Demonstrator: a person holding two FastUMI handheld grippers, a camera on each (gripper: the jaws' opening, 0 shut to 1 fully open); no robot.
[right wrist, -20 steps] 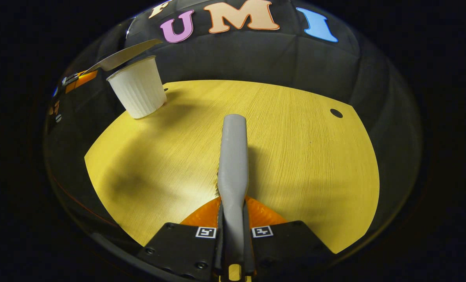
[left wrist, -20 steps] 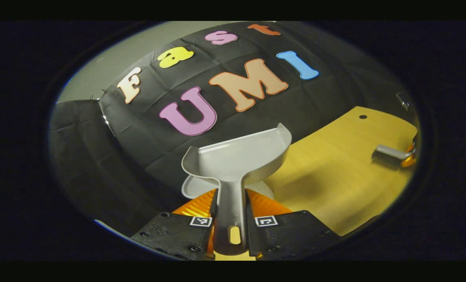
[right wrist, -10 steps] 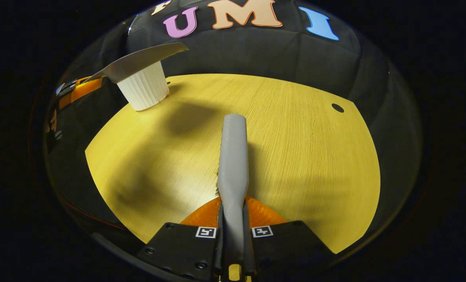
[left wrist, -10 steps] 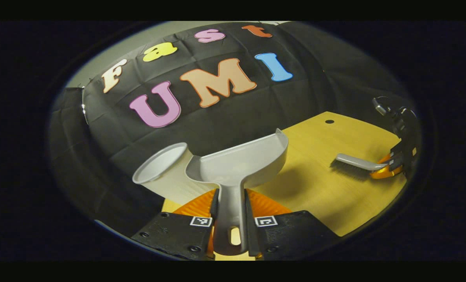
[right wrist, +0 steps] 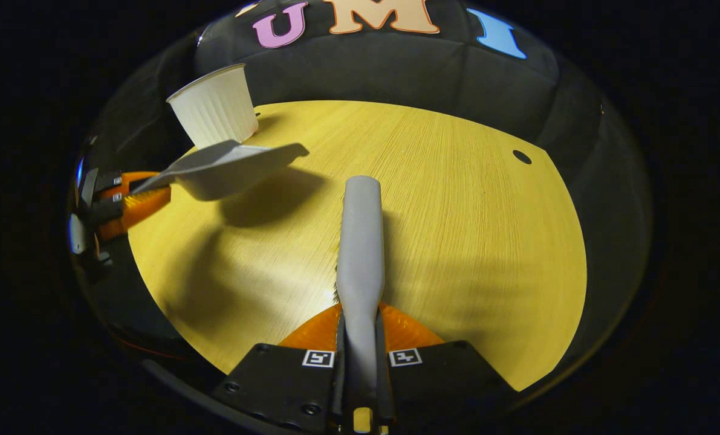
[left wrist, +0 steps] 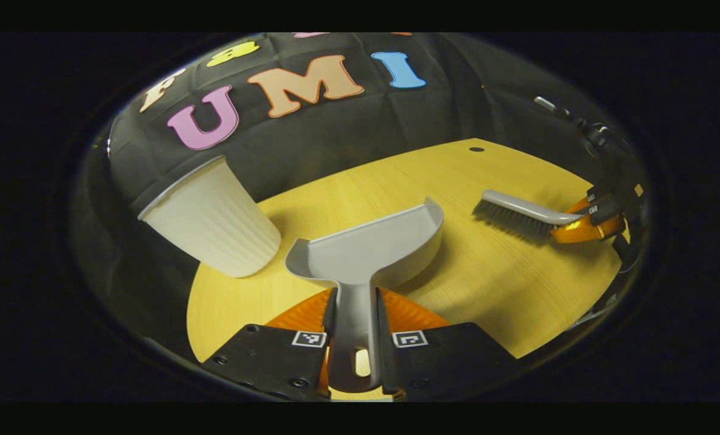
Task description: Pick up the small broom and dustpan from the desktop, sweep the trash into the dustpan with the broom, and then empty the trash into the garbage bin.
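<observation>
While the left claw (left wrist: 353, 314) grips the dustpan (left wrist: 369, 251) by its handle and the right claw (right wrist: 360, 338) is clamped on the broom (right wrist: 360, 241), both tools hang over the worktop (right wrist: 456, 229) with no trash visible on it or in the pan. Risk, as I judge it: the pan sits close beside the bin (left wrist: 211, 220), and a careless swing could tip that light cup; the two tools could also clash if brought together. The left gripper view shows the broom's bristles and the pan's empty inside; the right gripper view shows the pan's underside and its shadow, clear of the wood.
</observation>
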